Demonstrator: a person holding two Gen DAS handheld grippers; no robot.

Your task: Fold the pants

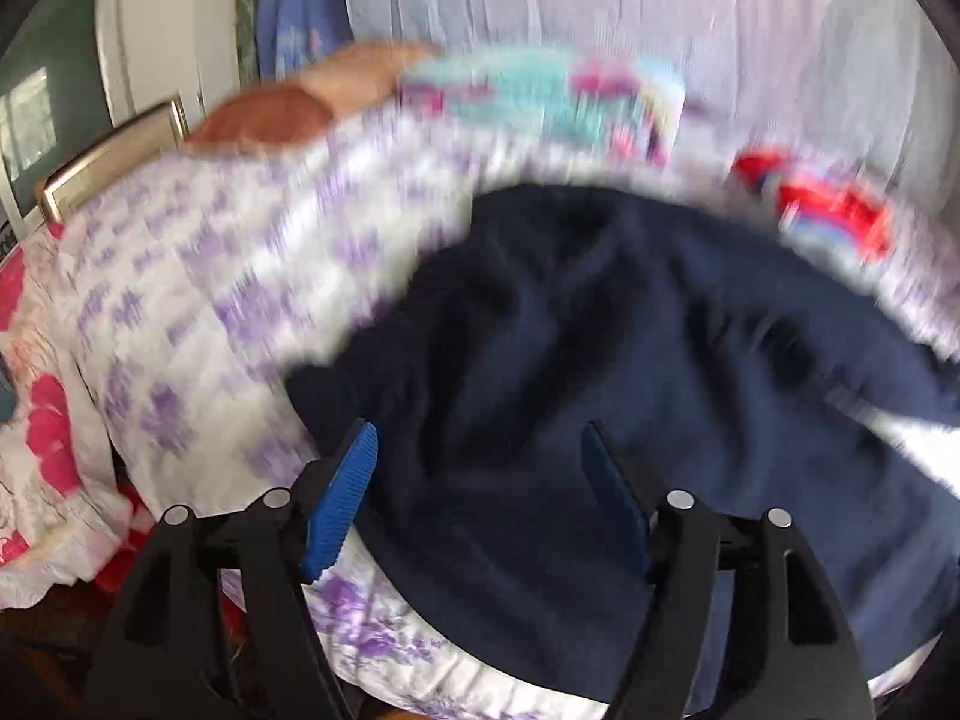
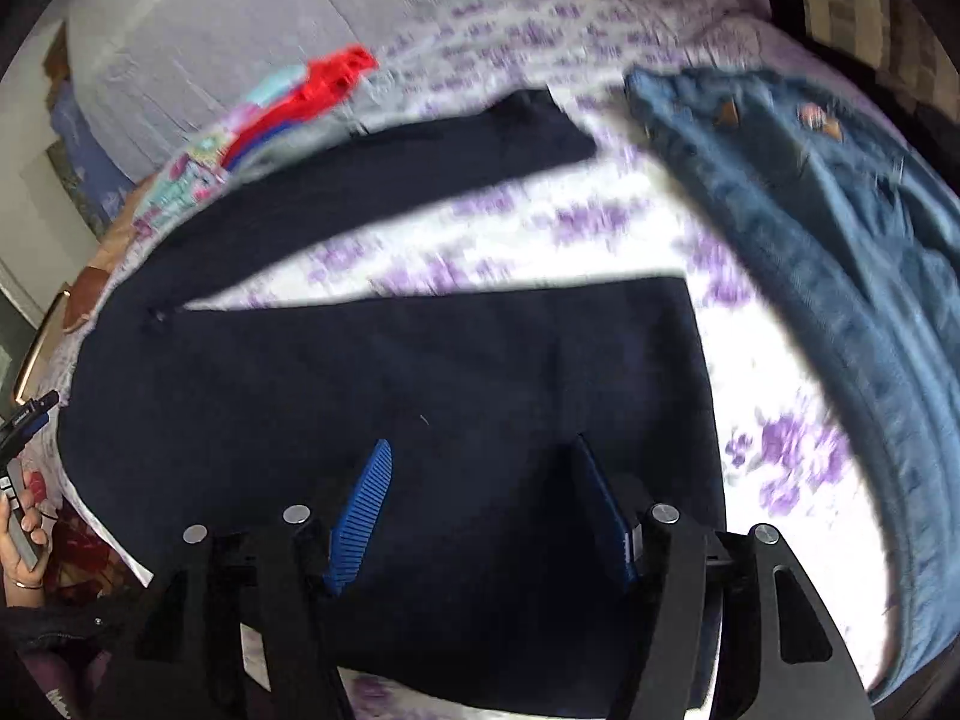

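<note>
Dark navy pants [image 2: 390, 372] lie spread on a bed with a white sheet with purple flowers [image 2: 540, 222], both legs pointing away and splayed apart. In the left wrist view the same pants [image 1: 630, 330] lie rumpled. My left gripper [image 1: 480, 450] is open just above the navy cloth, holding nothing. My right gripper [image 2: 480, 468] is open over the near pant leg, holding nothing. Both views are motion-blurred.
Blue jeans [image 2: 810, 210] lie on the right side of the bed. Folded colourful clothes, turquoise-pink [image 1: 540, 96] and red [image 1: 828, 210], sit at the far edge. A pink-flowered blanket [image 1: 42, 420] hangs at the left. A hand with the other gripper [image 2: 24, 480] shows at the left edge.
</note>
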